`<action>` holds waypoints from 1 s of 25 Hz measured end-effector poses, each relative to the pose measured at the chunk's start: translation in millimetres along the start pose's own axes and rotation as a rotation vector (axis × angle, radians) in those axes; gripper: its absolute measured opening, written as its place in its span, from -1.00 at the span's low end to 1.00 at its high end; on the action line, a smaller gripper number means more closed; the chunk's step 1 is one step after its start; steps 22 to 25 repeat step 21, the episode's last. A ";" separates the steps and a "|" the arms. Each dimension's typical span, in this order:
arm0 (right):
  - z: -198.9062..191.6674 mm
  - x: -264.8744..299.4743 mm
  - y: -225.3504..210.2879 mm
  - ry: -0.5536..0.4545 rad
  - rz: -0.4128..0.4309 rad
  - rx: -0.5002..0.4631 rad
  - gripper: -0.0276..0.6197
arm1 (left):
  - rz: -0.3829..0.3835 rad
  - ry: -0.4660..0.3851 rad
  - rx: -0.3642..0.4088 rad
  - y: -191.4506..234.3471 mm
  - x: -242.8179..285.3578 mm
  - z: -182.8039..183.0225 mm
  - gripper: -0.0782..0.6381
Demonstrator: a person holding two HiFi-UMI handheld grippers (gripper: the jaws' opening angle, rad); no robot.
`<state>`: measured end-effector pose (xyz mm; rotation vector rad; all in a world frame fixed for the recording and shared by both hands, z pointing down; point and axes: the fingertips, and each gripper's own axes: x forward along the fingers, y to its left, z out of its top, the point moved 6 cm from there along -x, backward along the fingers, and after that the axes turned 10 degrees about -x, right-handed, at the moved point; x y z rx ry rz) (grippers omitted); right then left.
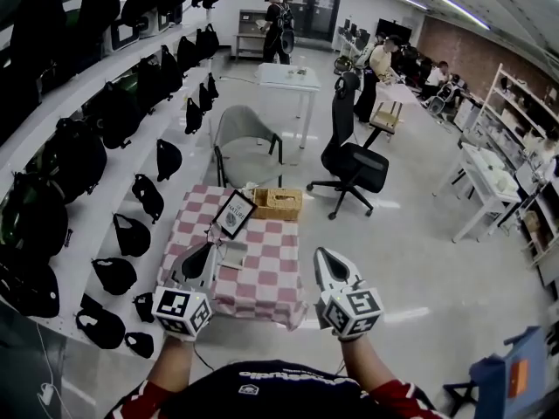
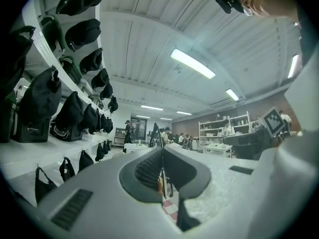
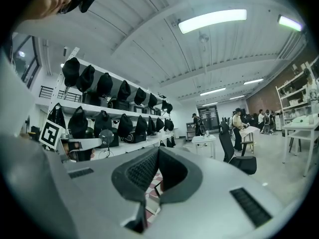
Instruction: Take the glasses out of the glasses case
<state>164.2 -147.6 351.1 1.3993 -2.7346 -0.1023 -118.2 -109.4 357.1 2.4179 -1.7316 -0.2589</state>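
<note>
Left gripper (image 1: pixel 210 250) and right gripper (image 1: pixel 320 254) both pinched closed, empty, over checkered table (image 1: pixel 271 269).
Pale flat object (image 1: pixel 233 253) beside left gripper: too small to identify.

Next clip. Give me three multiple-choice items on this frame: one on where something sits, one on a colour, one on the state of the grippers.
1. Where does the wicker basket stand?
A. At the far end of the tablecloth
B. On the floor
C. On a wall shelf

2. What does the tablecloth look like?
A. Plain blue
B. Pink and white checks
C. Green stripes

3. How do the jaws of the left gripper and the right gripper stand?
A. Both wide apart
B. Both together, empty
C. Each clamped on a case

Answers:
1 A, the head view shows the basket at the cloth's far edge.
2 B, the checks are plain there.
3 B, each gripper view shows the jaws meeting with nothing between.
</note>
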 end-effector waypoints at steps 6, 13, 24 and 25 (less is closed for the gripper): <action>1.8 -3.3 3.3 -0.001 0.019 0.001 -0.91 | 0.002 -0.008 0.005 -4.7 -3.7 3.9 -0.75; 3.1 -8.0 6.9 -0.004 0.028 0.001 -0.91 | -0.003 -0.014 0.001 -7.6 -8.1 5.3 -0.75; 14.4 -13.3 11.5 -0.009 0.022 0.008 -0.91 | 0.002 -0.018 -0.011 -10.5 -14.7 8.0 -0.75; 14.4 -13.3 11.5 -0.009 0.022 0.008 -0.91 | 0.002 -0.018 -0.011 -10.5 -14.7 8.0 -0.75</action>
